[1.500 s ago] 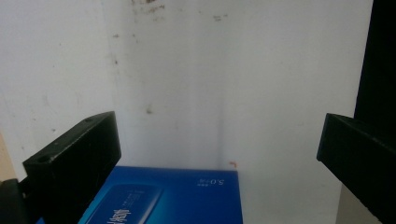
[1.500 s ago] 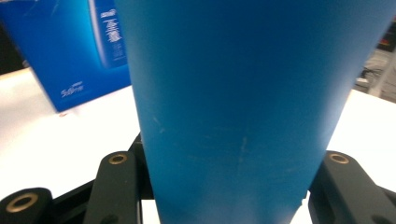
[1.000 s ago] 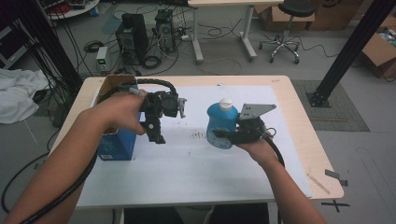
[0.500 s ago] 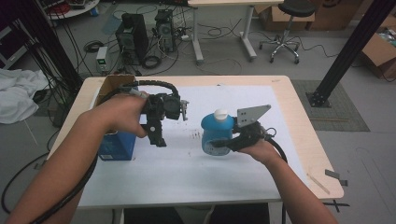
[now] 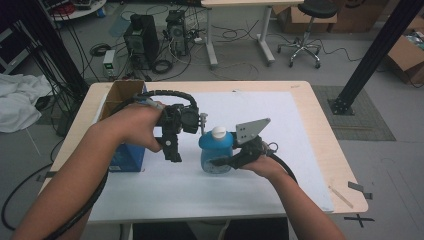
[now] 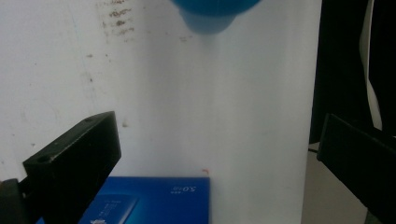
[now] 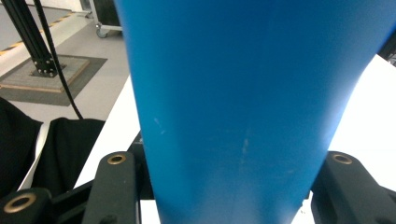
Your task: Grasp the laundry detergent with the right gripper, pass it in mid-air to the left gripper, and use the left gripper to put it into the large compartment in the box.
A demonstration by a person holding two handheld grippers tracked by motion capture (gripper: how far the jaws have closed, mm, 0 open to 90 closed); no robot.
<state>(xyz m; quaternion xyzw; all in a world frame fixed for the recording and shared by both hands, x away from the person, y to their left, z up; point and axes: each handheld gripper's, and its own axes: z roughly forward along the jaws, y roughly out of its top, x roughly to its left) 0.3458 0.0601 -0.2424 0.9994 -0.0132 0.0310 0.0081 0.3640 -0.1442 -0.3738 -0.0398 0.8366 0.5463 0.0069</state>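
Note:
A blue bottle (image 5: 215,155) with a white cap stands upright on the white sheet at mid-table. My right gripper (image 5: 226,162) is shut on its lower body from the right. In the right gripper view the bottle (image 7: 243,102) sits tight between both black jaws. My left gripper (image 5: 172,150) hangs just left of the bottle, jaws pointing down and open with nothing between them. In the left gripper view, my left gripper (image 6: 215,140) has its jaws spread wide over the sheet, with the bottle (image 6: 215,11) at the top edge.
A blue box (image 5: 127,157) lies under my left wrist, its blue top (image 6: 154,203) low in the left gripper view. An open cardboard box (image 5: 120,95) stands at the table's (image 5: 310,100) far left corner. A small wooden stick (image 5: 340,196) lies near the right front edge.
My right gripper has carried the bottle left and nearer to the person, close beside the left gripper. The left gripper shifted slightly right and stayed open.

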